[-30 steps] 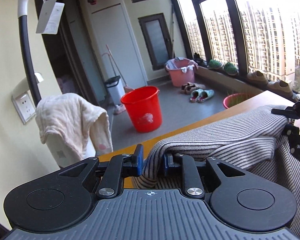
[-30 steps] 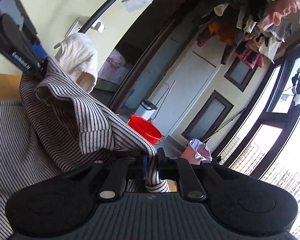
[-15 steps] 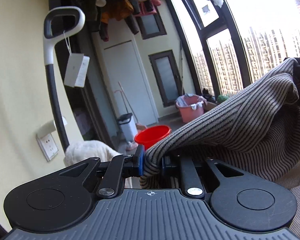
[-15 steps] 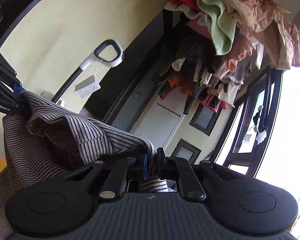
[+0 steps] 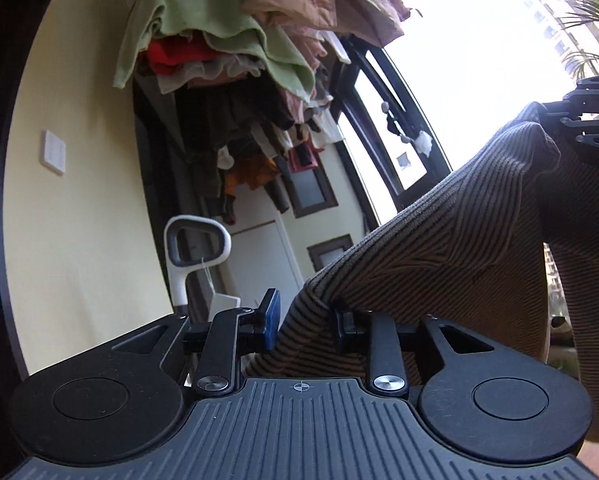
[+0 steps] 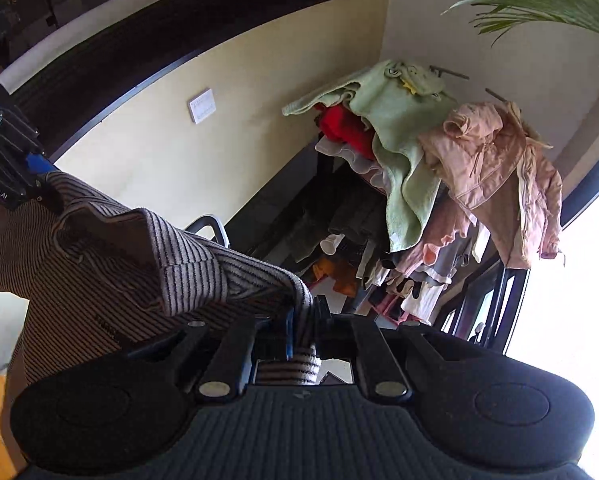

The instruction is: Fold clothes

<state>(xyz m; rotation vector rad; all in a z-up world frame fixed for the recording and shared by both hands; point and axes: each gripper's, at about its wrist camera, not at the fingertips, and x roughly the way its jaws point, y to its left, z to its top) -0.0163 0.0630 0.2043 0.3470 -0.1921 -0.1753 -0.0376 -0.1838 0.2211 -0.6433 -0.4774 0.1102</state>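
Holding the striped sweater up between us, our left gripper and right gripper both clamp its edge.

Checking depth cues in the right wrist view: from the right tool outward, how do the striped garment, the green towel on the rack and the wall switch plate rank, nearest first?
1. Striped garment: clamped in the right tool, draping left.
2. Green towel: on the laundry rack, up and right.
3. Wall switch plate: upper left on the yellow wall; its depth against the towel is too close to call.
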